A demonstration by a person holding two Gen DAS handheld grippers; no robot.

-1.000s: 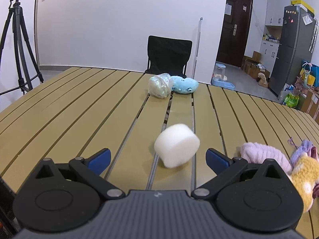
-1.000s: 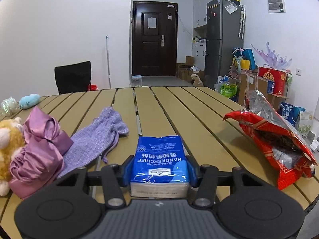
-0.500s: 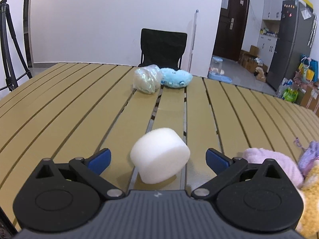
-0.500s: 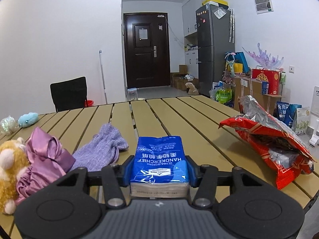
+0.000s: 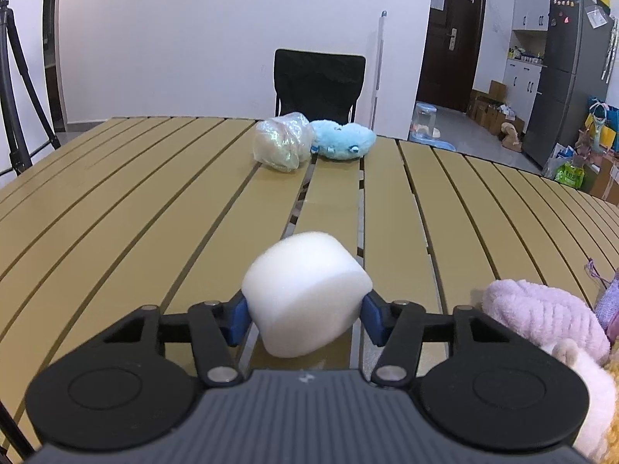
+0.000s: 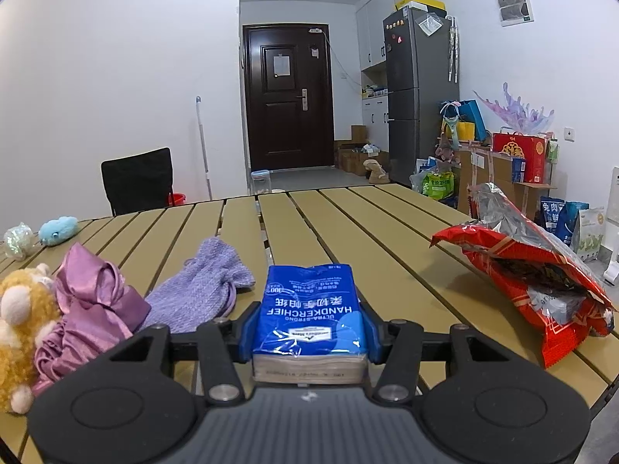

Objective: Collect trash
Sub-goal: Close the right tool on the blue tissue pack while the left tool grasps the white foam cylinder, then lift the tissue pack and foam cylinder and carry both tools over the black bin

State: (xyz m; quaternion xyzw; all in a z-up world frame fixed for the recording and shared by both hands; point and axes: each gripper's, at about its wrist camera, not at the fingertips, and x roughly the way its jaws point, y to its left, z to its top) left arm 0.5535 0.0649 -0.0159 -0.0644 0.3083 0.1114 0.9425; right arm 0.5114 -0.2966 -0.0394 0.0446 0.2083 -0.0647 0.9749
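A white foam cylinder (image 5: 305,290) lies tilted on the slatted wooden table (image 5: 116,212), right in front of the left wrist camera. My left gripper (image 5: 305,317) is closing around it, and both blue pads touch its sides. In the right wrist view my right gripper (image 6: 309,328) is shut on a blue pack of paper handkerchiefs (image 6: 311,301), held just above the table. An open red snack bag (image 6: 534,278) lies to the right of it. A crumpled clear wrapper (image 5: 282,147) sits at the table's far edge.
A blue plush (image 5: 342,141) lies beside the wrapper. Pink fluffy fabric (image 5: 541,313) is at the left gripper's right. A purple knit pouch (image 6: 205,290), purple satin cloth (image 6: 93,301) and a yellow plush (image 6: 19,317) lie left of the right gripper. A black chair (image 5: 319,81) stands behind the table.
The left gripper moved forward and down to the foam cylinder, and its jaws went from wide apart to touching the foam's sides. The right gripper kept still with the pack.
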